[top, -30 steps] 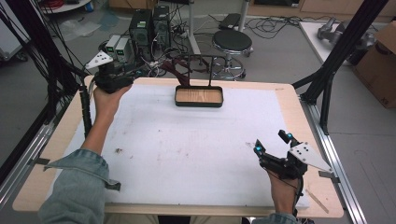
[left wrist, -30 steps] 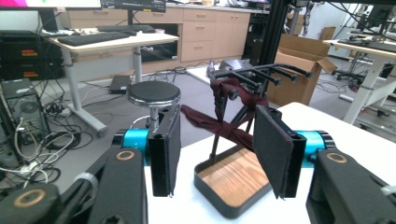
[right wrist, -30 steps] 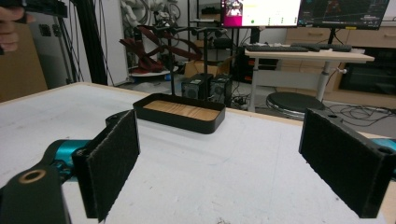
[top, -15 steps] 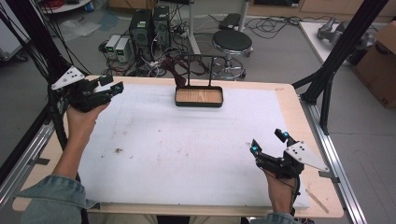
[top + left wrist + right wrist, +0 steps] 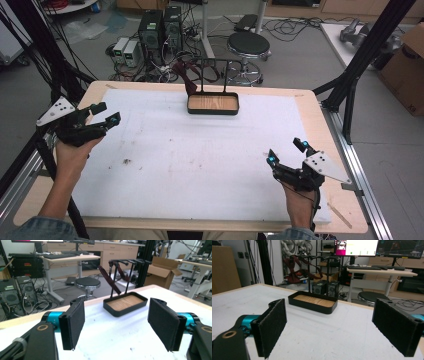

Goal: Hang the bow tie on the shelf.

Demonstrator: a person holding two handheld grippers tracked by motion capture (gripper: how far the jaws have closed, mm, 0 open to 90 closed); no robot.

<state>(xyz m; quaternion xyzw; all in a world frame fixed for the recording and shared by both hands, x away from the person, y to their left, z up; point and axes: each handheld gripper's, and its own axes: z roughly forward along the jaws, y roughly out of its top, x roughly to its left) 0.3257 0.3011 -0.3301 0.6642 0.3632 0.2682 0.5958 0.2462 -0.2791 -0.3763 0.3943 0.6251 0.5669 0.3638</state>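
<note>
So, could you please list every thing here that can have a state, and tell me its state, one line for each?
Left tongs: open, holding nothing, raised at the table's left edge.
Right tongs: open, holding nothing, near the table's right front.
Tray: upright at the far edge of the table, nothing lying on its wooden bottom.
Rack: standing upright on the tray, dark red straps hanging from it.
Stool: upright on the floor, unoccupied.

Matt white sheet over a pale wood counter (image 5: 310, 107)

The black-walled oblong tray (image 5: 213, 111) has a wood-grain floor; rough black felt-like pads (image 5: 76, 322) line each claw.
</note>
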